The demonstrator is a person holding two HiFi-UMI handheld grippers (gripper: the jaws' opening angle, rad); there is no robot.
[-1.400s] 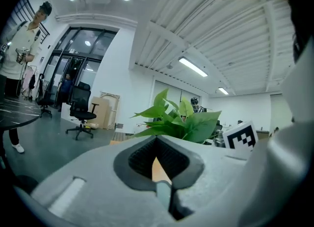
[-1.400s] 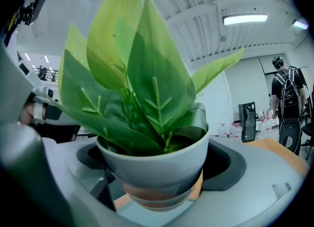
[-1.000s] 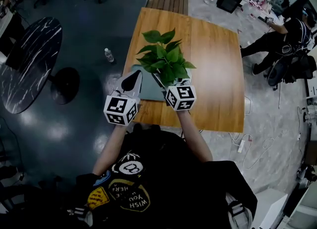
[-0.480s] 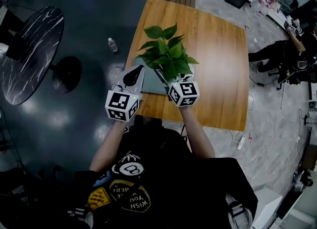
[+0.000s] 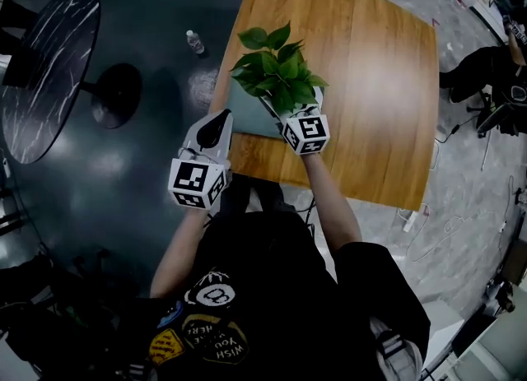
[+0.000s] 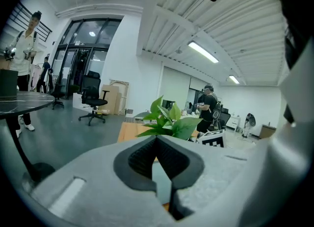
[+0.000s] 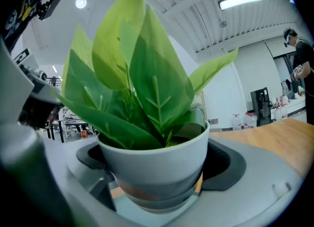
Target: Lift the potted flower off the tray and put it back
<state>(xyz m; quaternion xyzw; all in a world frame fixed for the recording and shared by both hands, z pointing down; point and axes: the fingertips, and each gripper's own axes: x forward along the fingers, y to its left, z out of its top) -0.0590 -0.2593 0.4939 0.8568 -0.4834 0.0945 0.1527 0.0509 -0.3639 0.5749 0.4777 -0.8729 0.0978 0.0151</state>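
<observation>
While right gripper [image 5: 294,116] clamps the potted flower [image 7: 158,164] by its pot, it looks just clear of the grey tray [image 5: 245,116], so lift prob. done. Empty left gripper [image 5: 216,127] sits clenched near tray; putting it back remains.

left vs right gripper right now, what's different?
Left gripper jaws are together on nothing; right gripper jaws clamp the white pot. Left gripper sits by the tray's left edge; right gripper reaches over the tray. Both point forward.
</observation>
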